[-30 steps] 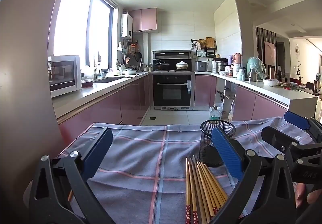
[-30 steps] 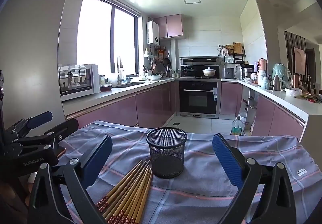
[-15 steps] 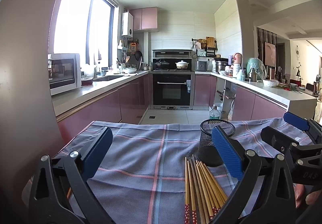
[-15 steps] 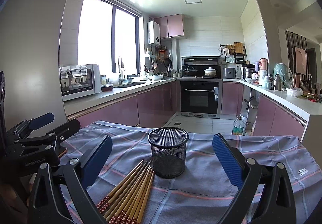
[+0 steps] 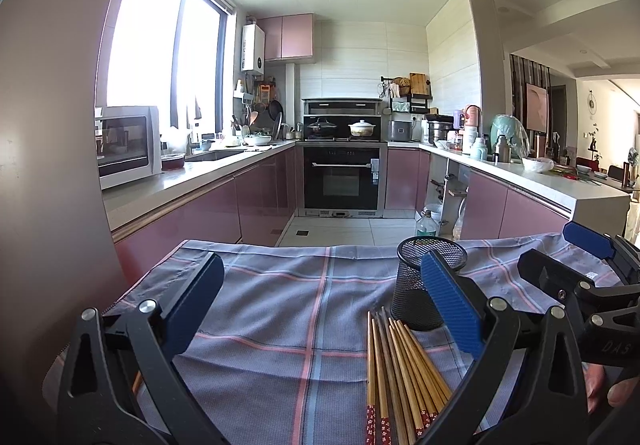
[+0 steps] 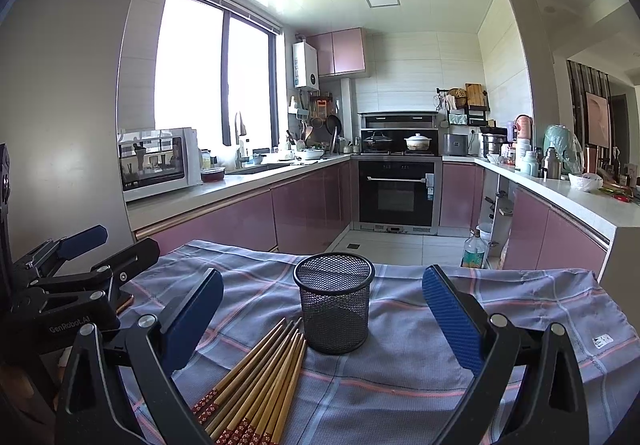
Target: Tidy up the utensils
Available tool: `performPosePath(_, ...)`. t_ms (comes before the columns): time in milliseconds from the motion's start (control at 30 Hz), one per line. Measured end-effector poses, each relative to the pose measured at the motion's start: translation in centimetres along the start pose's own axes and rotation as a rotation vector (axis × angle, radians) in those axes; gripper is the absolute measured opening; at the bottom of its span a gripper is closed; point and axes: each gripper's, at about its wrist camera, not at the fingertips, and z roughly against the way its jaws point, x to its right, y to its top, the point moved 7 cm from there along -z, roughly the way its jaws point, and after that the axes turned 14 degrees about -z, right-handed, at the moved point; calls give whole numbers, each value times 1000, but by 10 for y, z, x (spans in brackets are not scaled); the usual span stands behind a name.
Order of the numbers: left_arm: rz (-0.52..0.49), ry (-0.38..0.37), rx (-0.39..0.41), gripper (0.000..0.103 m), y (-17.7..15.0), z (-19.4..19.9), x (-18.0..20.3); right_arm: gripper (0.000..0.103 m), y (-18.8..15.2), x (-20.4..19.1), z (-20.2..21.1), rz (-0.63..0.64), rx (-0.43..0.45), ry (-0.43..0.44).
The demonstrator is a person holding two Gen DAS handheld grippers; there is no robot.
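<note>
Both tongs, left [image 5: 320, 311] and right [image 6: 322, 315], agape and empty, chopsticks [image 6: 260, 377] and mesh cup [image 6: 334, 301] between right pair's fingers.

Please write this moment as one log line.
left claw: open | right claw: open | chopsticks: on cloth | cup: empty

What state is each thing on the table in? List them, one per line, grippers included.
mesh cup: upright on the cloth, nothing visible inside.
chopsticks: bundle lying flat on the cloth, tips toward the cup, none picked up.
plaid cloth: spread over the table, slightly wrinkled.
left gripper: open, holding nothing.
right gripper: open, holding nothing, cup between its fingers in view.
</note>
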Motion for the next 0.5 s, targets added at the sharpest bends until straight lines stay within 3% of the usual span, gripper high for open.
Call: performPosePath(500,0,6,6,97,-1,-3,2,96,4,1,2,-4,7,8)
